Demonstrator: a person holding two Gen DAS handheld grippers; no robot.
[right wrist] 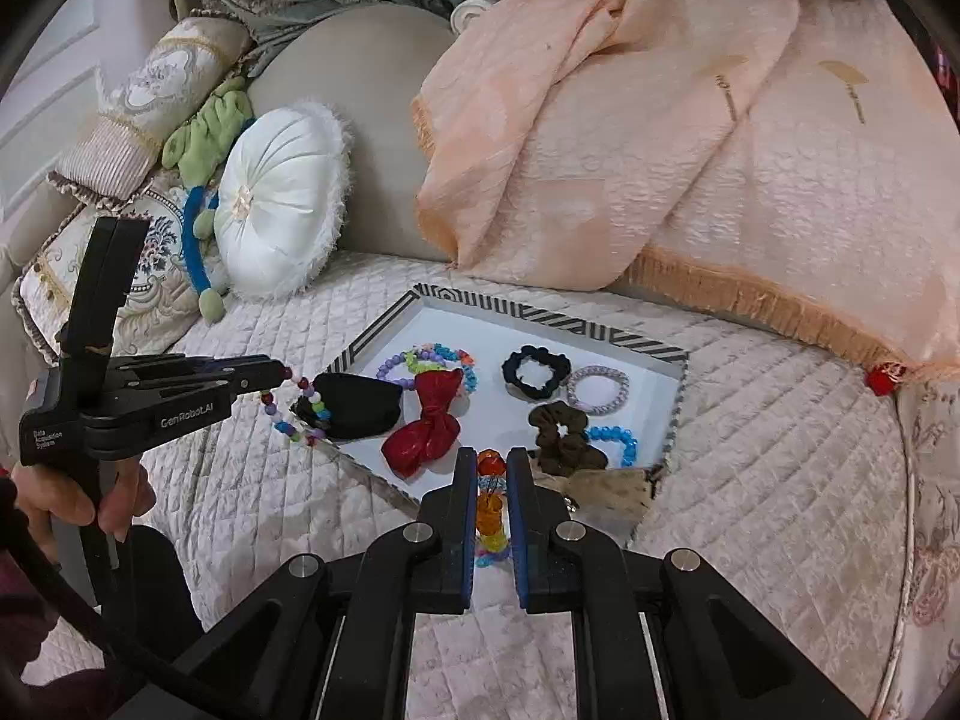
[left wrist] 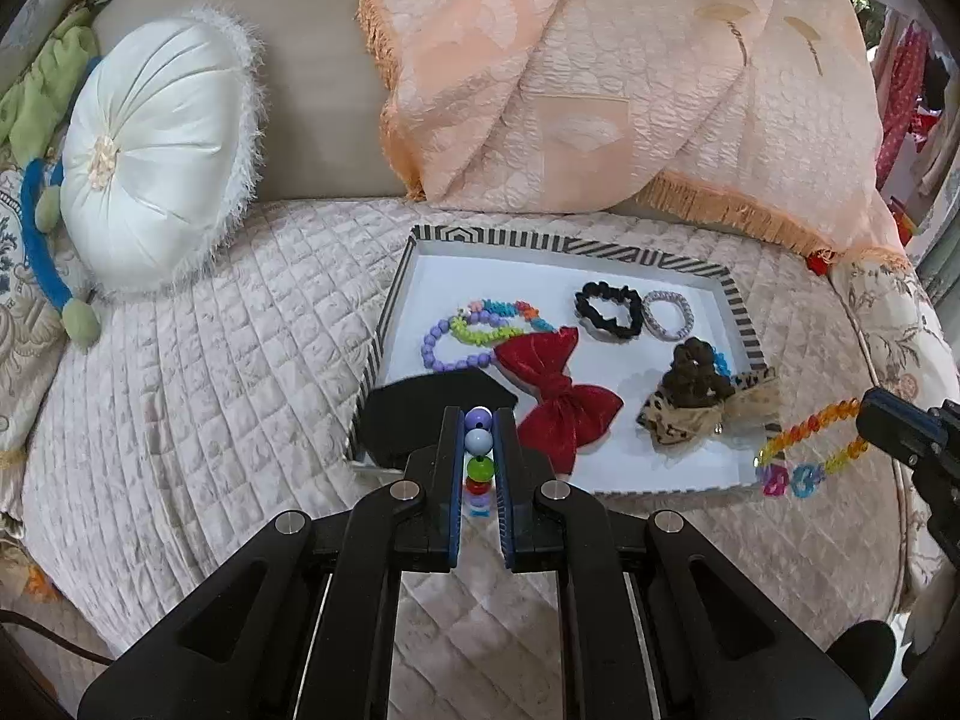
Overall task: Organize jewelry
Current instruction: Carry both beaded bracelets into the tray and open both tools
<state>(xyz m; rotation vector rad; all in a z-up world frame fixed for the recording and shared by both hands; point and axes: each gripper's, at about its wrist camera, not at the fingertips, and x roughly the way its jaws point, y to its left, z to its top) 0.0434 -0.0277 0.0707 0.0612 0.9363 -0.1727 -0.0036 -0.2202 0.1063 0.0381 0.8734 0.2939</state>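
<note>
Now both pairs of fingers are clamped: left gripper on a bead bracelet, right gripper on a translucent chain bracelet.

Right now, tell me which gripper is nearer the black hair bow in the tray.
Left. The left gripper, clamping a beaded bracelet, hangs beside the black hair bow; the right gripper sits past the tray's opposite end.

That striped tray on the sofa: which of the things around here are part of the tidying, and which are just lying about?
Part of the job:
- striped tray
- beaded bracelet in the left tool
- clear chain bracelet in the right tool
- red bow, black scrunchie, brown scrunchie in the tray

Just lying about:
- round white cushion
- peach throw
- green soft toy
</note>
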